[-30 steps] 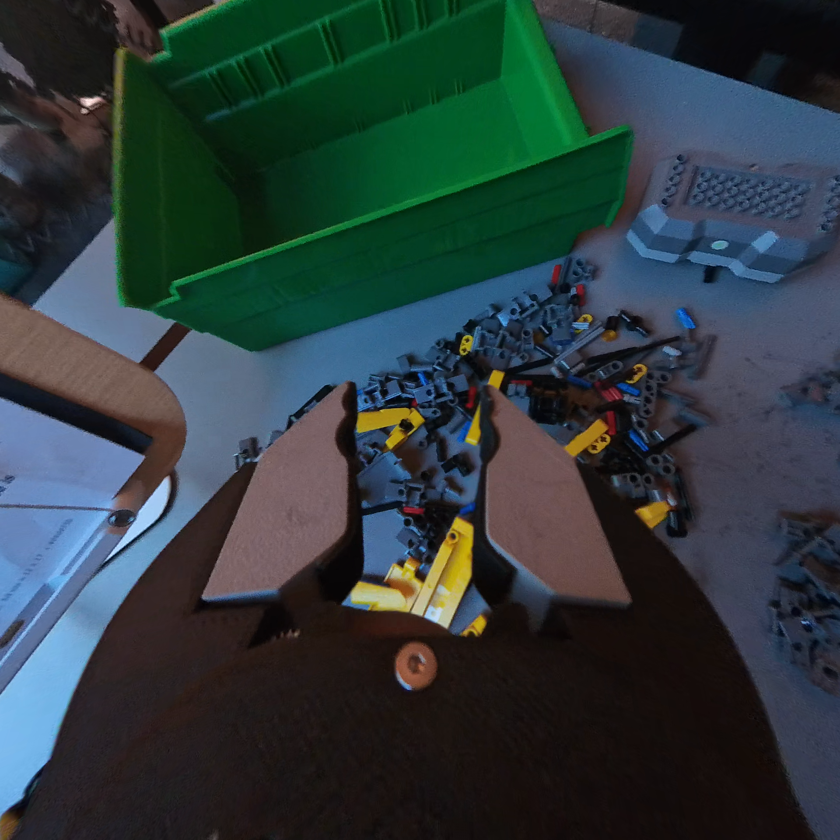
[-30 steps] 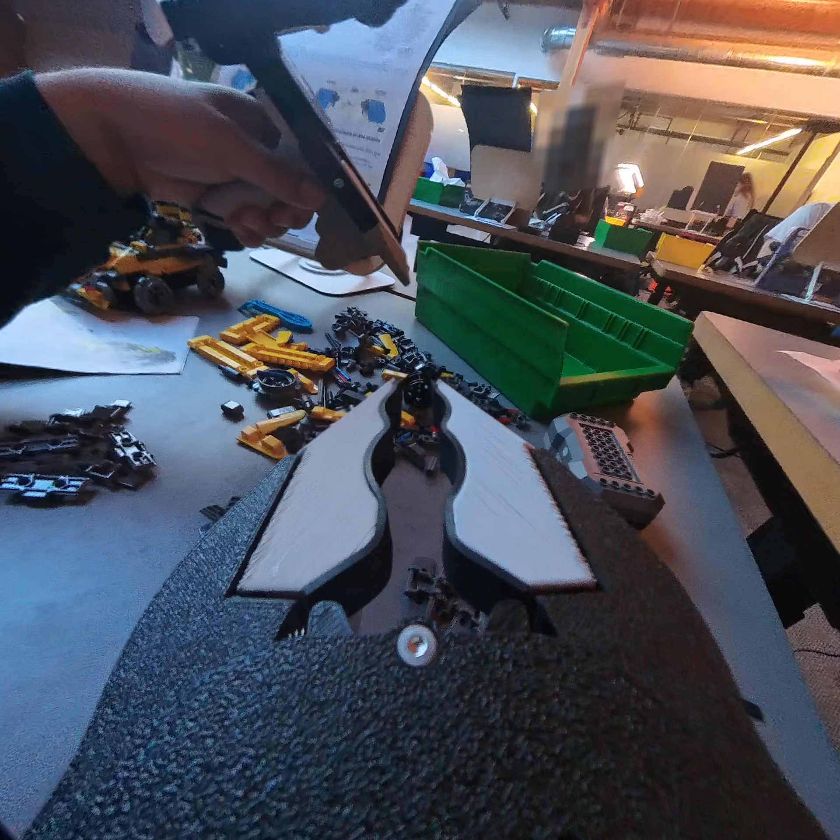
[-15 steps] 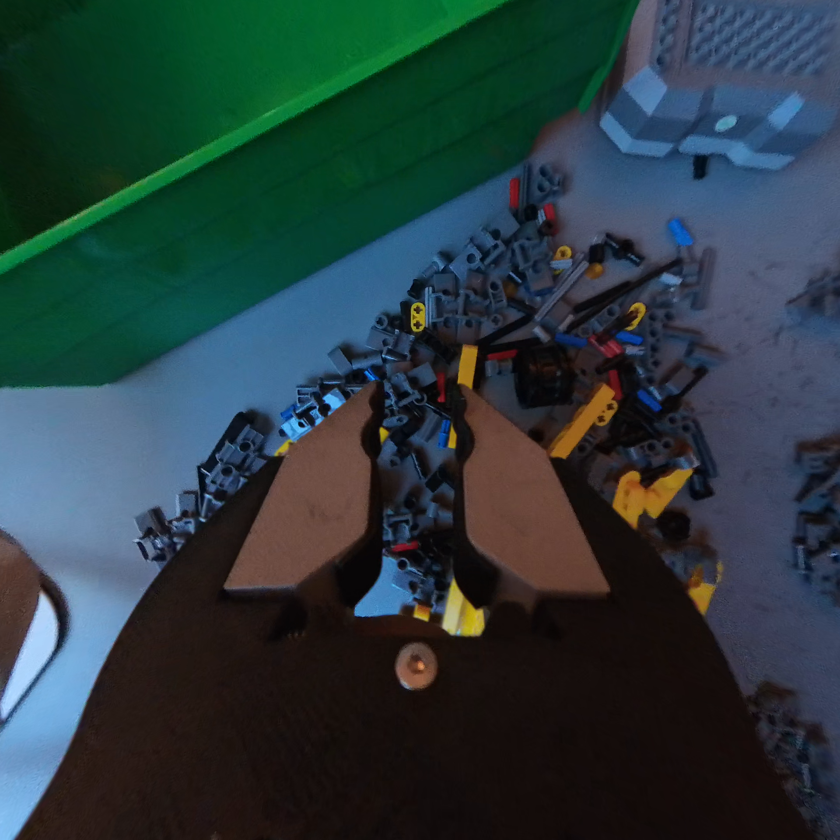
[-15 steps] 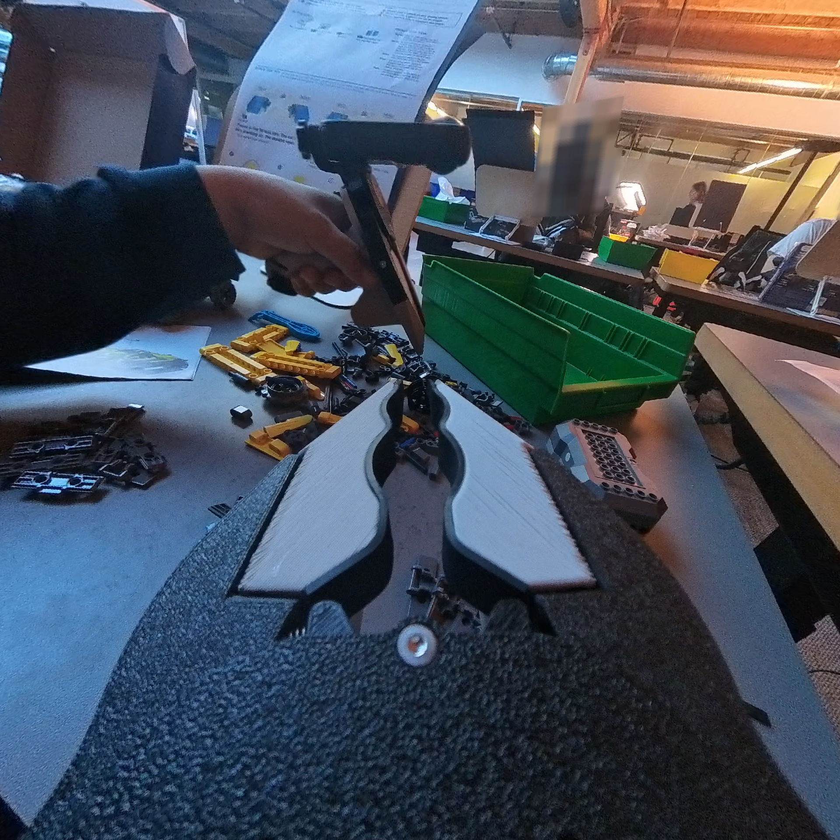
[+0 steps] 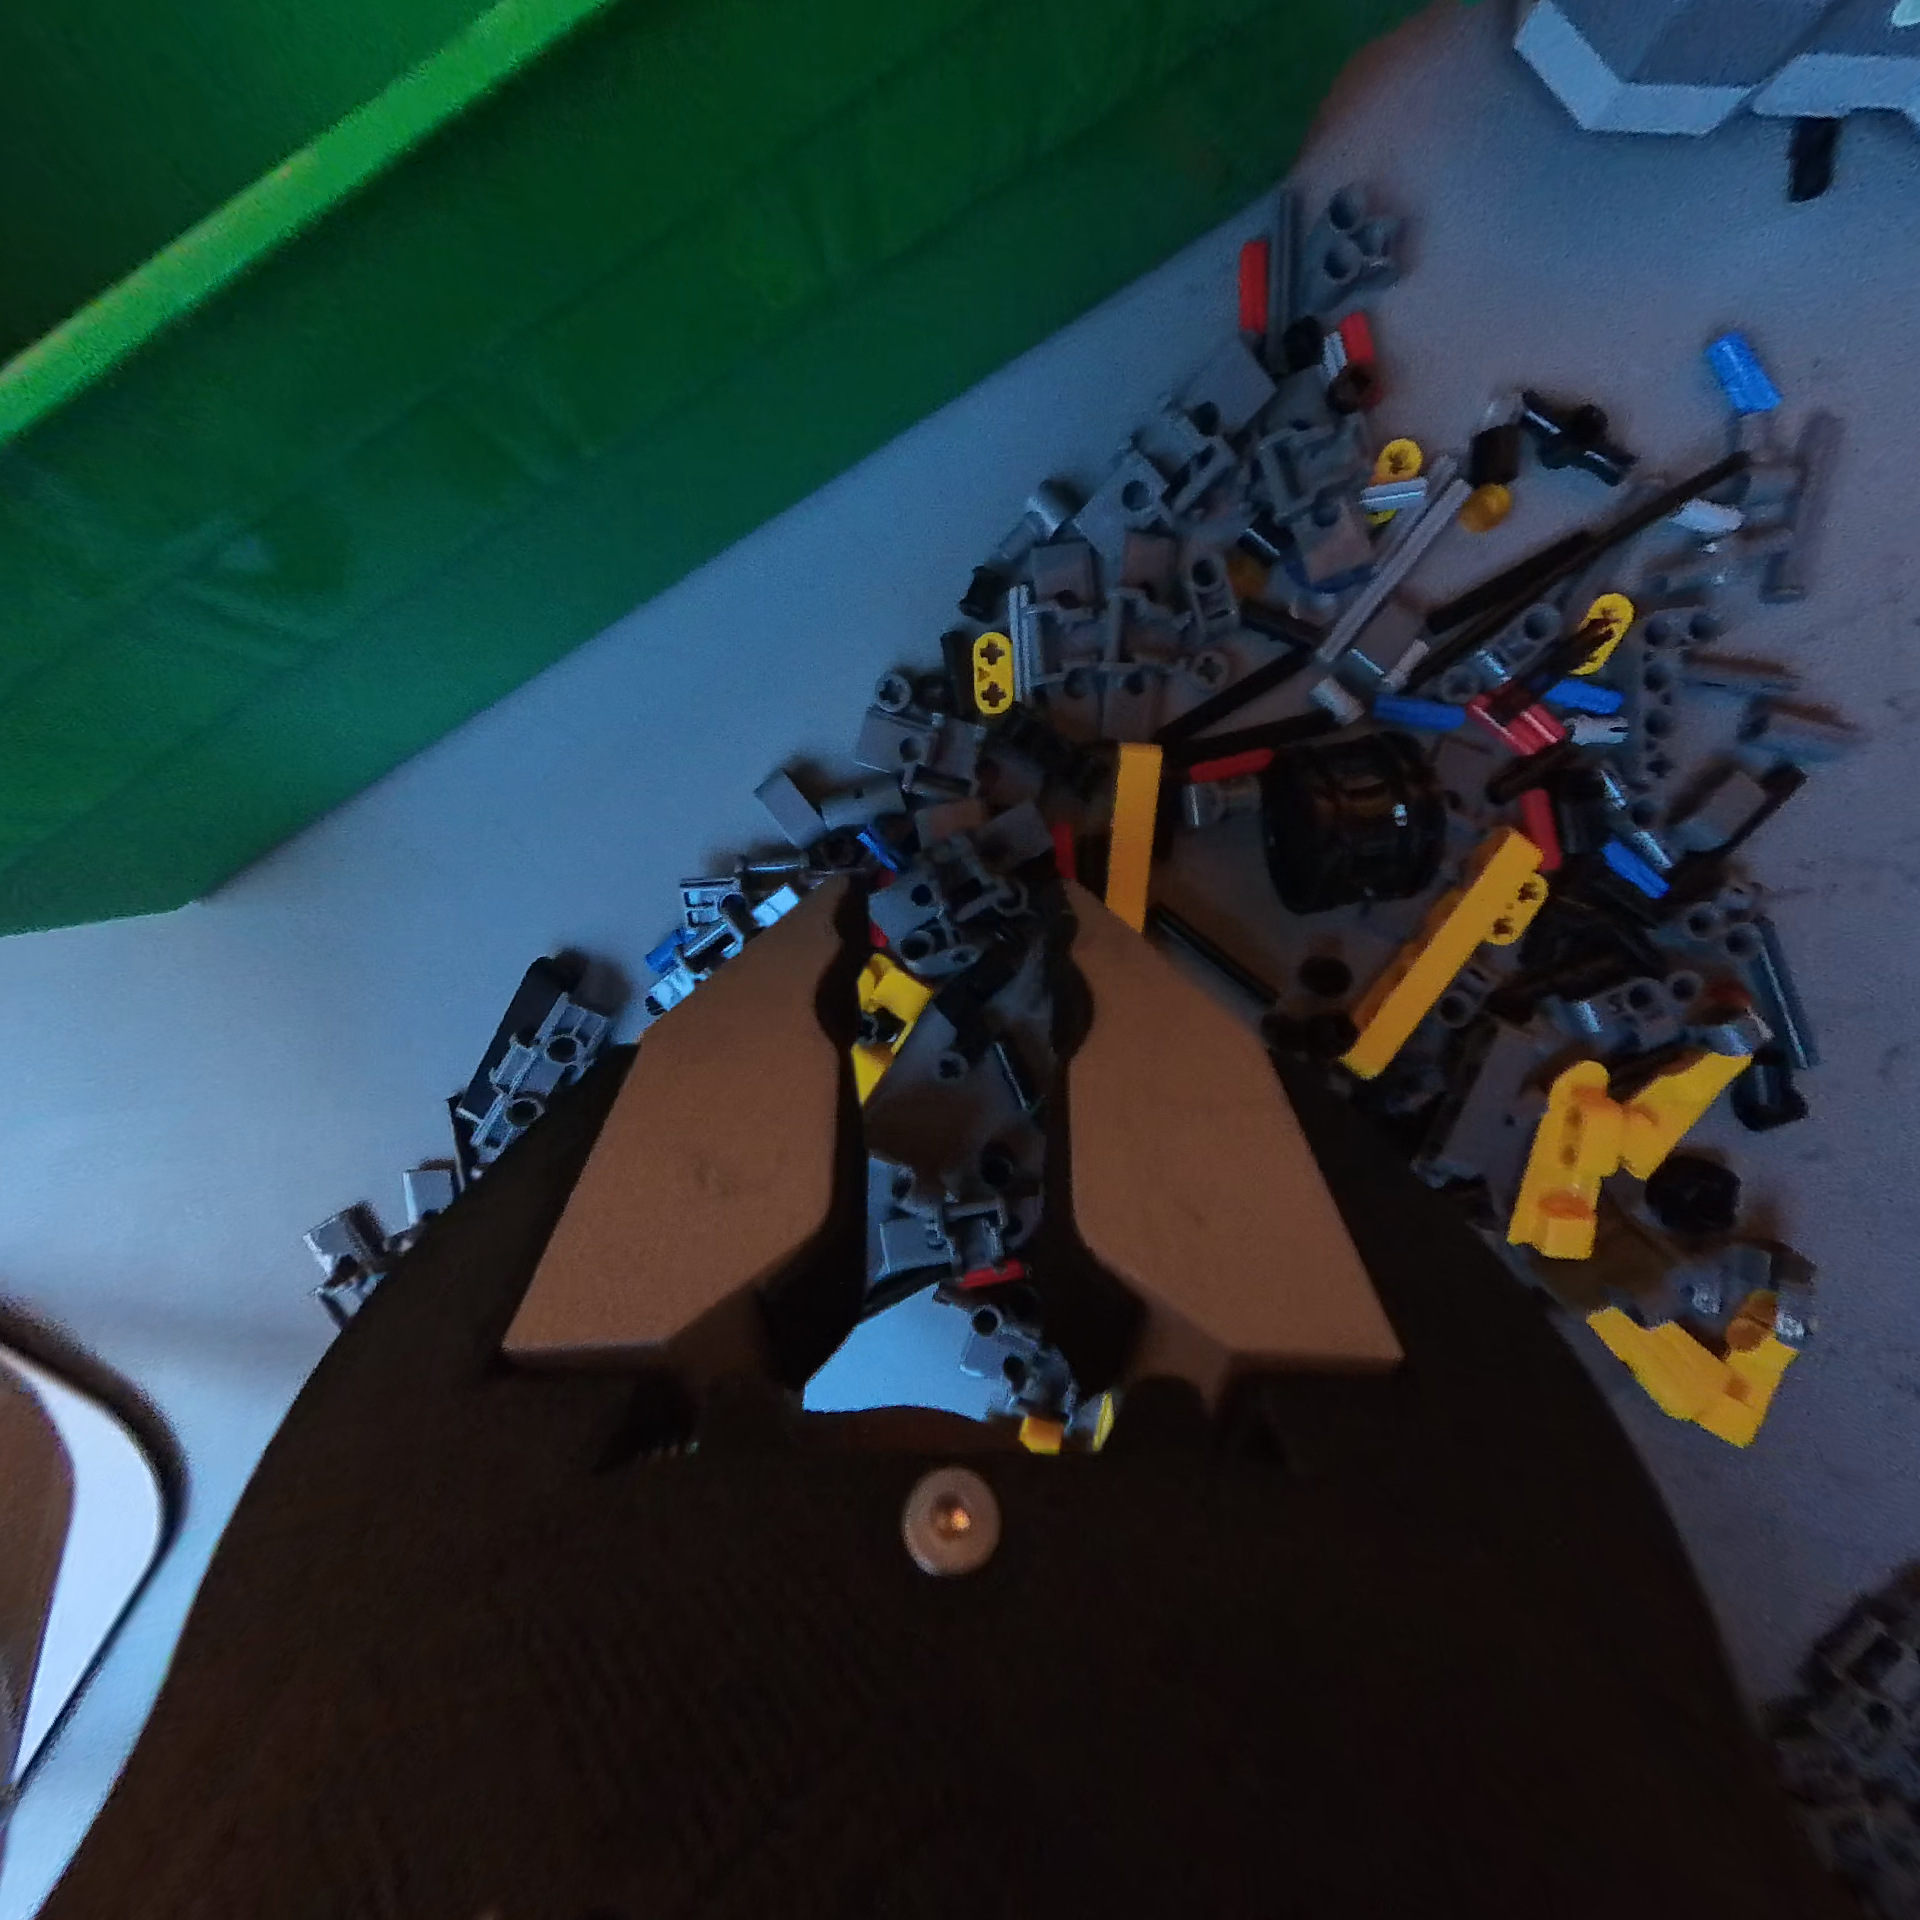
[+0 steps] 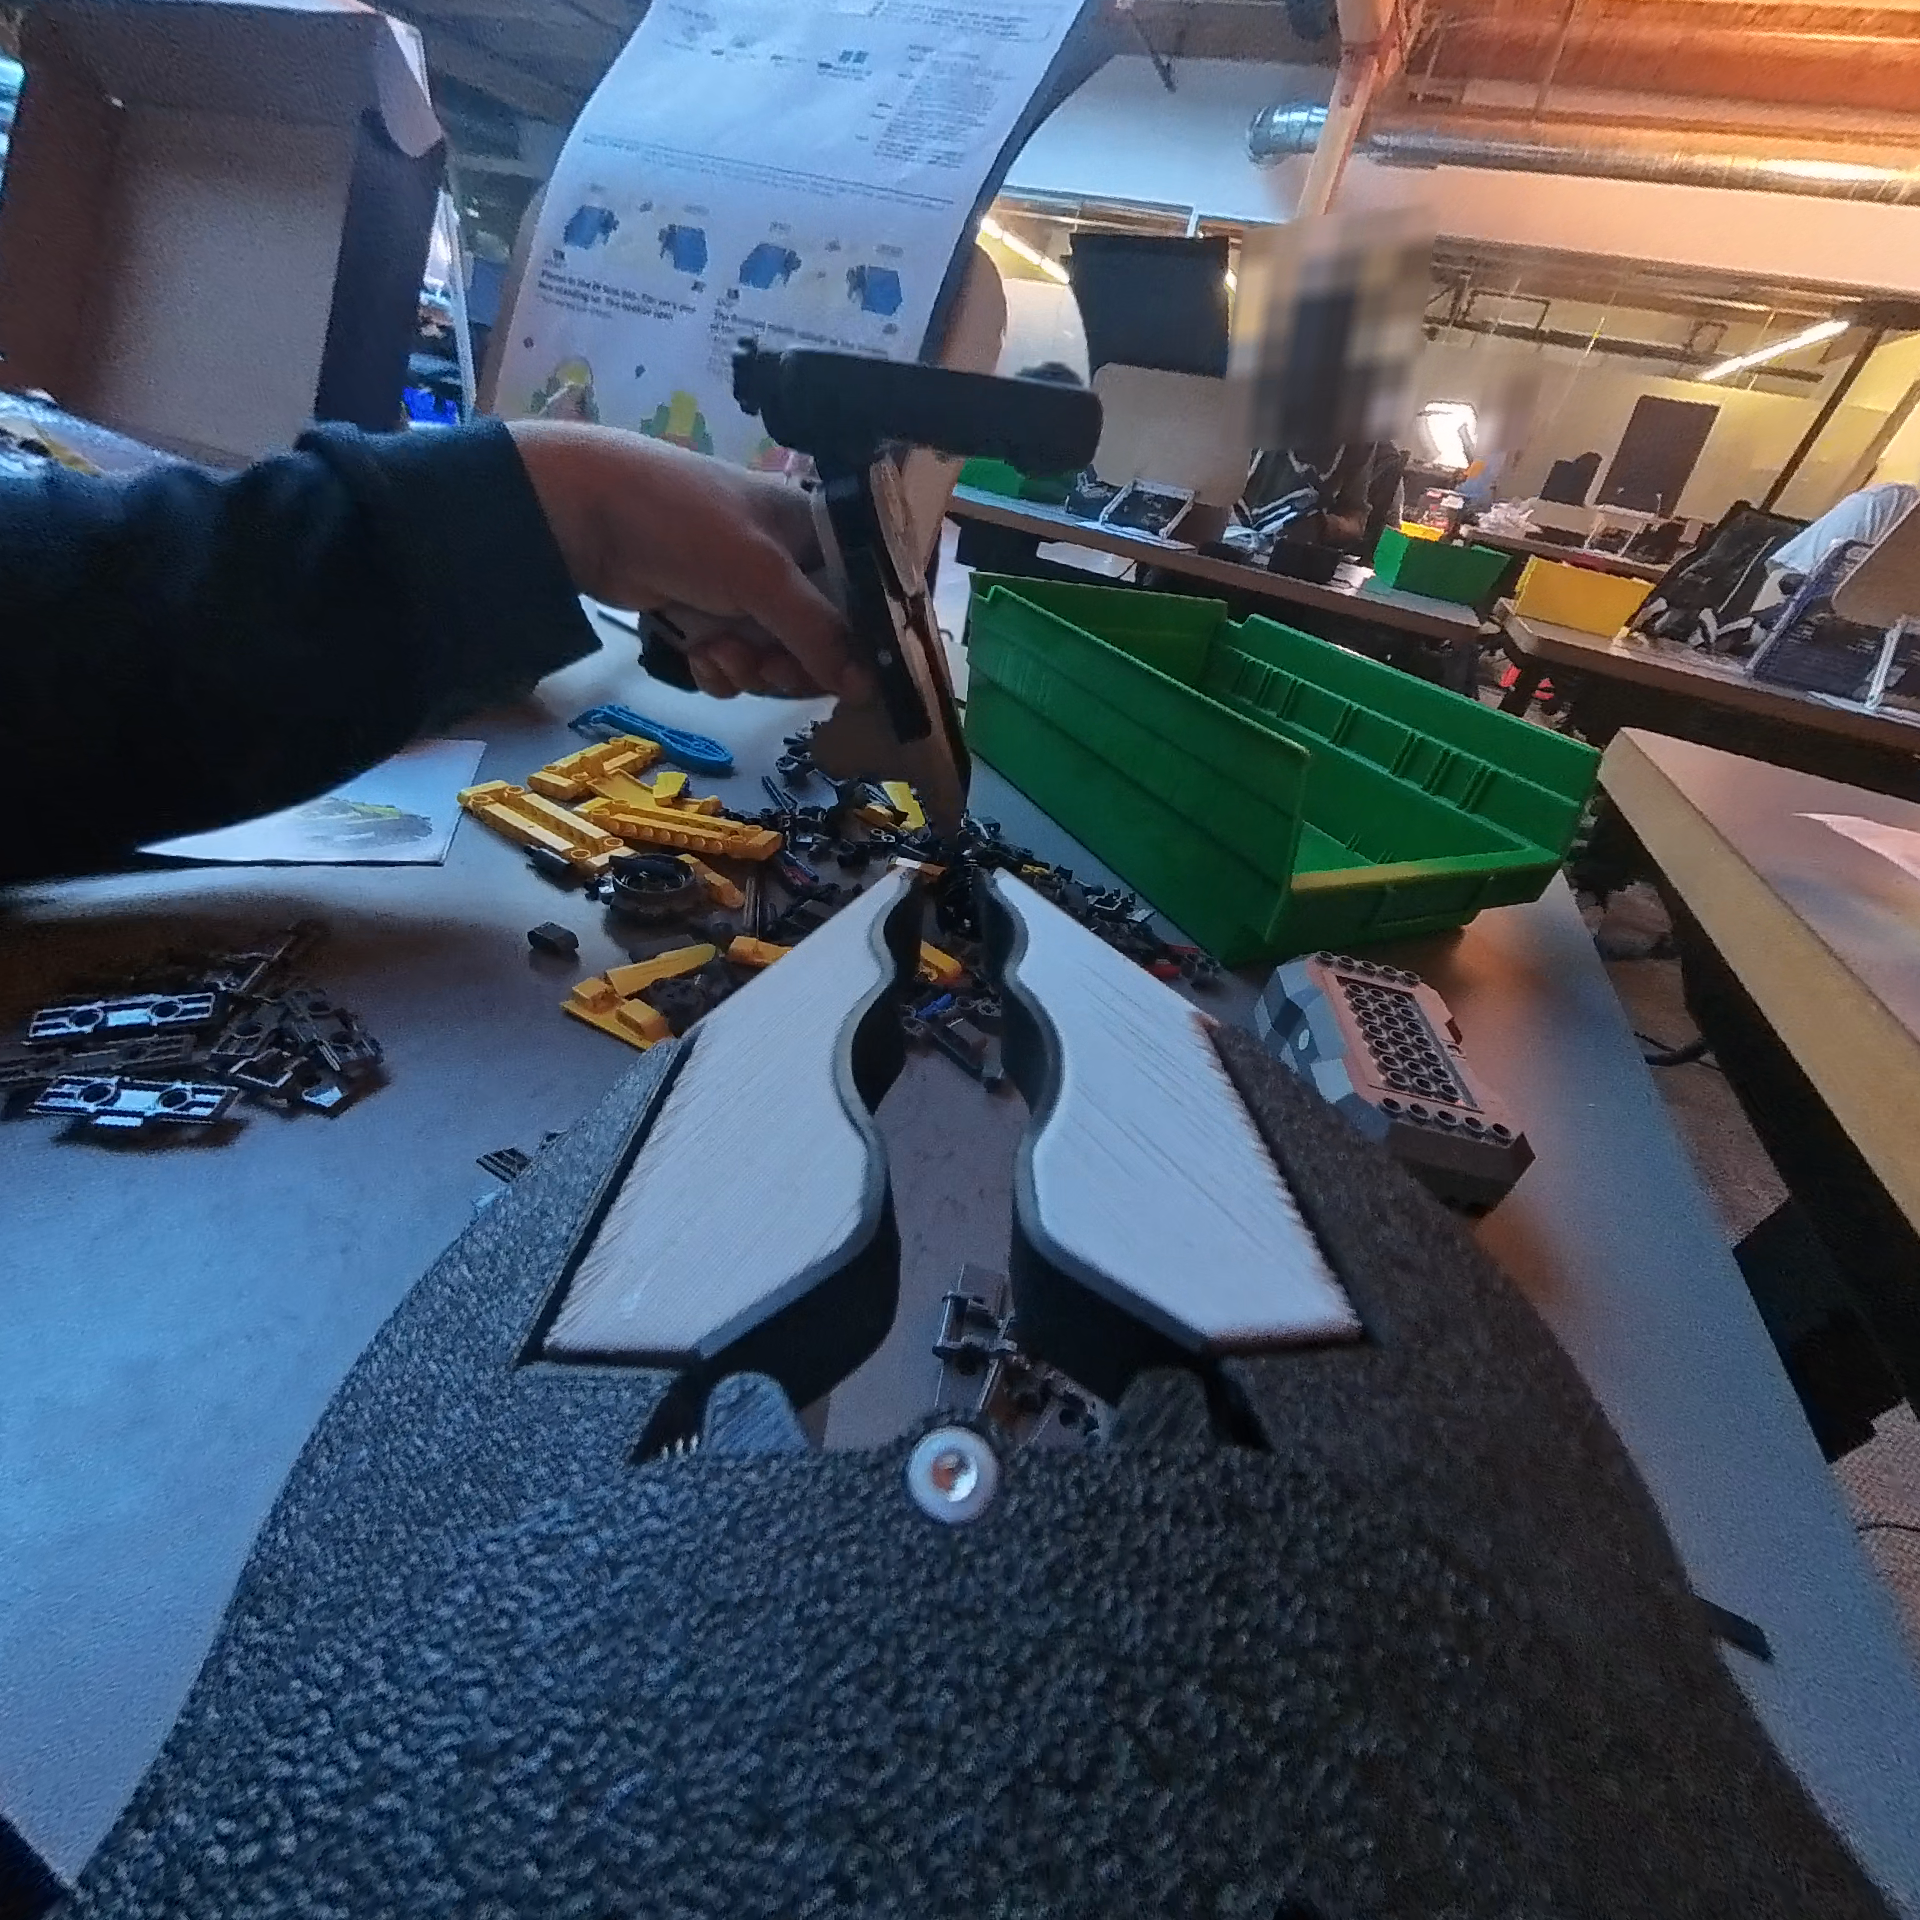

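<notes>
My left gripper [image 5: 956, 899] is open, its jaws a moderate gap apart, and its tips are down in a pile of small grey, black, yellow, red and blue toy bricks [image 5: 1247, 644]. Small grey connectors lie between its fingers; I cannot see that it grips any. A yellow bar [image 5: 1132, 831] lies just past its right tip. In the right wrist view a hand holds the left gripper [image 6: 951, 805] tip-down in the same pile [image 6: 831, 831]. My right gripper [image 6: 945, 883] hovers low behind the pile, its jaws narrowly apart and empty.
A green bin [image 5: 416, 416] stands just beyond the pile and also shows in the right wrist view [image 6: 1299, 748]. A grey studded block [image 6: 1392, 1049] lies to the right. Yellow beams [image 6: 623, 810], black plates [image 6: 156, 1039], a printed sheet on a stand [image 6: 769, 208] and a black tyre [image 5: 1351, 831] are around. My hands' fingertips stand some 25 cm from each other.
My left gripper has moved forward and down into the brick pile, closer to the green bin, and its jaws have narrowed a little. My right gripper has barely moved.
</notes>
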The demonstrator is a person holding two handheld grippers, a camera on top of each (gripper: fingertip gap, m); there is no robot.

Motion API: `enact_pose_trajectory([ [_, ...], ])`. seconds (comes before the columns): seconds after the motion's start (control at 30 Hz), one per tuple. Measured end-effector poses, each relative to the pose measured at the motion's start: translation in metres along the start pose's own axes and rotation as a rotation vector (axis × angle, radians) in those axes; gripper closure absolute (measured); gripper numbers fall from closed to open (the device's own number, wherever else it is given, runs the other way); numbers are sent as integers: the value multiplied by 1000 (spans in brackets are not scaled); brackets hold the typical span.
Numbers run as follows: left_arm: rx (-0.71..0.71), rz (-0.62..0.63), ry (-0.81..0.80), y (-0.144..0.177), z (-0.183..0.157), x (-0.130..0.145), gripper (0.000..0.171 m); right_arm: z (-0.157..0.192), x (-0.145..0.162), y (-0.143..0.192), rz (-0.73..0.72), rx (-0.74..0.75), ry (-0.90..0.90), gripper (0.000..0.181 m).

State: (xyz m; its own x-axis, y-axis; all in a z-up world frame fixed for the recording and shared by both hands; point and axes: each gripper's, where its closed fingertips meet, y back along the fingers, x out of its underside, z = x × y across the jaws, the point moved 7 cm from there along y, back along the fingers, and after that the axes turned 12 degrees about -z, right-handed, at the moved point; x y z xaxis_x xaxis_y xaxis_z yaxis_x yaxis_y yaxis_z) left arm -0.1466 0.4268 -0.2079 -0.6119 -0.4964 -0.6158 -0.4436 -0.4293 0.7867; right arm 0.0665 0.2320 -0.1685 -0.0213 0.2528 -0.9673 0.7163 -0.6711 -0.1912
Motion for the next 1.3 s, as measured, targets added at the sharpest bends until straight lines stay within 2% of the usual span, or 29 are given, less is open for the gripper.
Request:
enact_pose_trajectory([
  [0.27,-30,10,-7,-4,0,0,153,0,0,1,-6,0,-6,171],
  [0.37,-36,-8,-21,8,-1,-5,153,0,-1,1,-6,1,-6,171],
  [0.47,-23,-91,-56,32,-12,-20,152,-1,0,-1,12,-21,-48,172],
  [0.53,-8,-200,-147,51,-30,-38,153,-4,1,-3,50,-41,-120,172],
  [0.6,-8,-333,-308,71,-58,-58,153,-11,-3,-4,80,-49,-223,170],
  [0.7,20,-530,-662,96,-117,-73,153,-23,-29,-1,58,-63,-352,166],
  [0.8,32,-662,-857,112,-168,-82,153,-30,-55,6,35,-91,-448,166],
  [0.97,55,-706,-1017,120,-211,-78,153,-35,-75,15,7,-100,-546,161],
  [1.17,83,-738,-1054,127,-228,-76,153,-32,-71,14,21,-151,-624,168],
  [1.2,74,-731,-1059,126,-228,-75,153,-32,-70,14,22,-153,-623,175],
  [1.3,96,-732,-1044,126,-228,-75,153,-33,-69,14,50,-146,-588,179],
])
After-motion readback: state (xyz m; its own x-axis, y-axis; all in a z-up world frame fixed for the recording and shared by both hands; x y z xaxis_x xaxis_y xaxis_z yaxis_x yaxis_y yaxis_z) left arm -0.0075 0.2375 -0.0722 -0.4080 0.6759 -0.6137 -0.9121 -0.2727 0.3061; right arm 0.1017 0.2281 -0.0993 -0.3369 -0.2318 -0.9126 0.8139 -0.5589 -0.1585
